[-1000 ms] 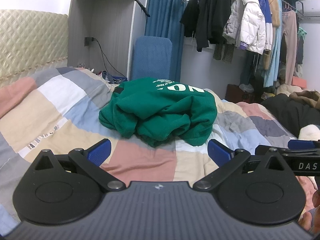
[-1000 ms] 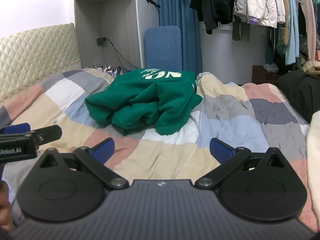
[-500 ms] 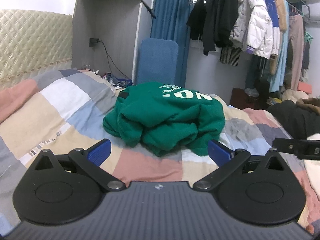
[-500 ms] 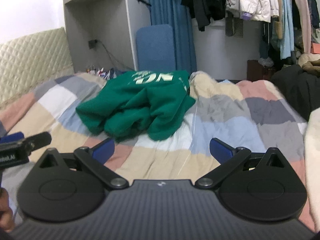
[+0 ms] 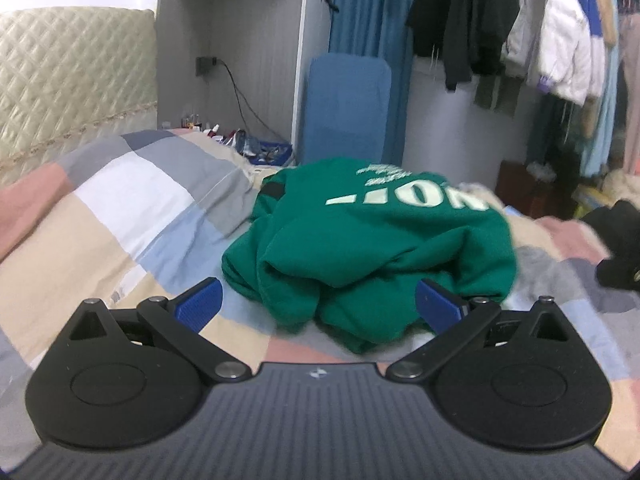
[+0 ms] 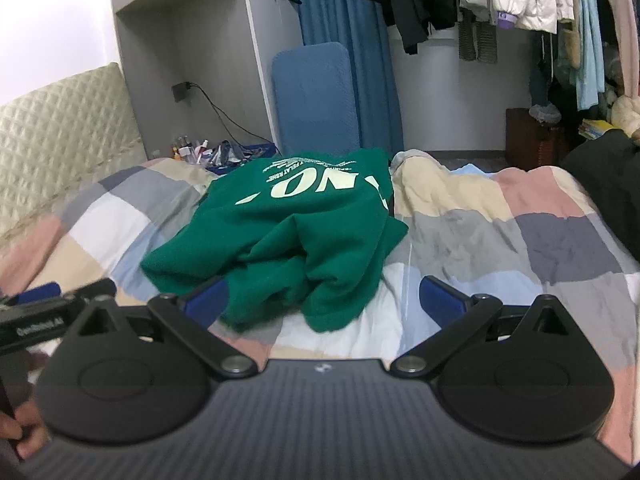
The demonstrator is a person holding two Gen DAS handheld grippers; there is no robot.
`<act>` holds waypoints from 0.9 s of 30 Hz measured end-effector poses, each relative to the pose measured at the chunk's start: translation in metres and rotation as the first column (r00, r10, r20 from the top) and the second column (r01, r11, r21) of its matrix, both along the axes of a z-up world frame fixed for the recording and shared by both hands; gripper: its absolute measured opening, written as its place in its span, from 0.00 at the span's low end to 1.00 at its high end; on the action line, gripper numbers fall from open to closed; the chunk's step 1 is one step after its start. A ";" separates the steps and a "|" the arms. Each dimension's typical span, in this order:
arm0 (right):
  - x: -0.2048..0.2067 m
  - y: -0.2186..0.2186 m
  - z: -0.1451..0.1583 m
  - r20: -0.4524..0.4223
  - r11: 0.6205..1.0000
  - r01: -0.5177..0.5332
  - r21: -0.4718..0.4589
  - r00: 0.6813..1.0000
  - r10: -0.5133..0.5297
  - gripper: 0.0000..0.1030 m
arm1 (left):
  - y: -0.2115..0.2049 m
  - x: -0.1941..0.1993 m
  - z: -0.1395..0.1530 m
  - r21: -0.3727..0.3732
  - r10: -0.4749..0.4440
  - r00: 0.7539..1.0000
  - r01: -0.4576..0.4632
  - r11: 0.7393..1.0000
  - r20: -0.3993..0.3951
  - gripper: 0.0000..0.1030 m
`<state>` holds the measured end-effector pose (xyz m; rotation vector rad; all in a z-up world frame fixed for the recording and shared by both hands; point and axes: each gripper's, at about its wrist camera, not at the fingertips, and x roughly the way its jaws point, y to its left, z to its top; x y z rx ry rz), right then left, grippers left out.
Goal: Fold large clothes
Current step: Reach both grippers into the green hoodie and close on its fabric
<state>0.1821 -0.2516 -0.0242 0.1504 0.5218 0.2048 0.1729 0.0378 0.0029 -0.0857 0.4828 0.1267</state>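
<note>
A crumpled green sweatshirt with pale printed lettering [image 5: 368, 248] lies in a heap near the middle of the checked patchwork quilt [image 5: 132, 216] that covers the bed, its printed panel on the far, upper side and bunched folds spilling toward the near edge. Both tools face it from the near side: the left gripper [image 5: 318, 306] has its blue-tipped jaws spread wide with nothing between them, the near folds of the sweatshirt showing in the gap, and the right gripper [image 6: 326, 300] is likewise released and empty, its left fingertip [image 6: 208, 300] overlapping the heap's near hem in view — whether it touches the cloth I cannot tell. The wide spread suggests the person is lining up to take hold of two separate points, so the garment can be shaken out flat before any fold; that is a judgement only. Sleeves, collar and hem cannot be picked out in the pile, part of the lettering is tucked under, and motion blur softens the left wrist view. At the right view's left edge the left gripper's side is cut off.
</note>
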 end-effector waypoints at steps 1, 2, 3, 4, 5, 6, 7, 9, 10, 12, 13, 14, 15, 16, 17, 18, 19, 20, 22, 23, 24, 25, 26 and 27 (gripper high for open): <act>0.009 0.000 -0.003 -0.009 1.000 0.007 0.004 1.000 -0.007 1.00 | 0.002 0.009 -0.004 0.008 0.000 1.000 0.000 1.000 -0.006 1.00; 0.019 0.000 -0.007 -0.026 1.000 0.018 0.011 1.000 -0.018 1.00 | 0.004 0.020 -0.011 0.017 0.003 1.000 -0.003 1.000 -0.008 1.00; 0.027 0.000 -0.012 -0.038 1.000 0.021 0.023 0.999 -0.020 1.00 | 0.006 0.029 -0.017 0.022 0.008 1.000 -0.008 1.000 -0.011 1.00; 0.034 0.000 -0.017 -0.043 0.999 0.014 0.037 0.999 -0.012 1.00 | 0.008 0.038 -0.025 0.025 0.014 1.000 -0.014 1.000 -0.017 1.00; 0.041 -0.001 -0.023 -0.053 0.999 0.009 0.046 0.999 -0.006 1.00 | 0.011 0.050 -0.033 0.027 0.023 0.999 -0.023 0.999 -0.031 1.00; 0.049 0.000 -0.030 -0.068 0.999 0.010 0.051 0.998 -0.006 1.00 | 0.013 0.059 -0.042 0.032 0.031 0.999 -0.030 0.999 -0.041 1.00; 0.056 0.001 -0.037 -0.080 0.999 0.008 0.049 0.997 -0.004 1.00 | 0.016 0.070 -0.051 0.035 0.038 0.998 -0.036 0.999 -0.051 1.00; 0.072 0.003 -0.052 -0.098 0.999 -0.015 0.051 0.995 0.020 1.00 | 0.023 0.087 -0.068 0.027 0.046 0.997 -0.044 0.999 -0.067 1.00; 0.081 0.005 -0.060 -0.108 0.998 -0.023 0.052 0.994 0.028 1.00 | 0.028 0.096 -0.077 0.017 0.052 0.996 -0.051 0.999 -0.071 1.00; 0.095 0.006 -0.075 -0.114 0.998 -0.032 0.059 0.993 0.039 0.99 | 0.034 0.107 -0.093 0.013 0.071 0.995 -0.070 0.997 -0.068 1.00; 0.103 0.008 -0.083 -0.120 0.997 -0.036 0.064 0.992 0.043 0.99 | 0.037 0.115 -0.101 0.008 0.079 0.994 -0.079 0.997 -0.071 0.99; 0.108 0.008 -0.089 -0.121 0.997 -0.037 0.068 0.992 0.045 0.99 | 0.040 0.121 -0.107 -0.007 0.070 0.995 -0.071 0.997 -0.069 0.99; 0.114 0.009 -0.096 -0.115 0.997 -0.038 0.069 0.992 0.046 0.98 | 0.045 0.128 -0.114 -0.035 0.056 0.996 -0.059 0.998 -0.064 0.99; 0.121 0.011 -0.102 -0.109 0.997 -0.044 0.059 0.993 0.050 0.96 | 0.048 0.133 -0.120 -0.053 0.051 0.997 -0.054 0.997 -0.062 0.99; 0.126 0.012 -0.107 -0.110 0.998 -0.045 0.047 0.993 0.050 0.95 | 0.052 0.139 -0.126 -0.065 0.054 0.996 -0.058 0.996 -0.064 0.99; 0.131 0.011 -0.113 -0.110 0.998 -0.043 0.040 0.993 0.047 0.95 | 0.055 0.144 -0.130 -0.075 0.059 0.996 -0.064 0.995 -0.064 0.99; 0.136 0.011 -0.117 -0.106 0.998 -0.044 0.039 0.993 0.048 0.93 | 0.057 0.145 -0.133 -0.083 0.064 0.996 -0.069 0.994 -0.057 0.99; 0.141 0.010 -0.121 -0.102 0.998 -0.049 0.034 0.993 0.052 0.92 | 0.061 0.148 -0.137 -0.090 0.075 0.996 -0.079 0.993 -0.048 0.95; 0.151 0.011 -0.126 -0.085 0.999 -0.049 0.009 0.995 0.049 0.84 | 0.070 0.157 -0.142 -0.117 0.094 0.994 -0.100 0.988 -0.058 0.85; 0.153 0.010 -0.128 -0.071 0.998 -0.055 0.007 0.996 0.055 0.79 | 0.075 0.160 -0.142 -0.142 0.099 0.993 -0.107 0.984 -0.060 0.81; 0.156 0.010 -0.130 -0.057 0.998 -0.062 0.013 0.996 0.062 0.79 | 0.080 0.162 -0.143 -0.163 0.107 0.993 -0.113 0.980 -0.050 0.78; 0.158 0.010 -0.133 -0.048 0.998 -0.065 0.016 0.997 0.065 0.78 | 0.086 0.164 -0.143 -0.180 0.115 0.993 -0.120 0.976 -0.039 0.67; 0.160 0.012 -0.134 -0.041 0.998 -0.067 0.010 0.997 0.067 0.78 | 0.094 0.168 -0.144 -0.198 0.124 0.992 -0.129 0.972 -0.035 0.59; 0.161 0.014 -0.136 -0.031 0.997 -0.078 0.006 0.996 0.079 0.75 | 0.099 0.169 -0.145 -0.206 0.133 0.990 -0.138 0.969 -0.035 0.47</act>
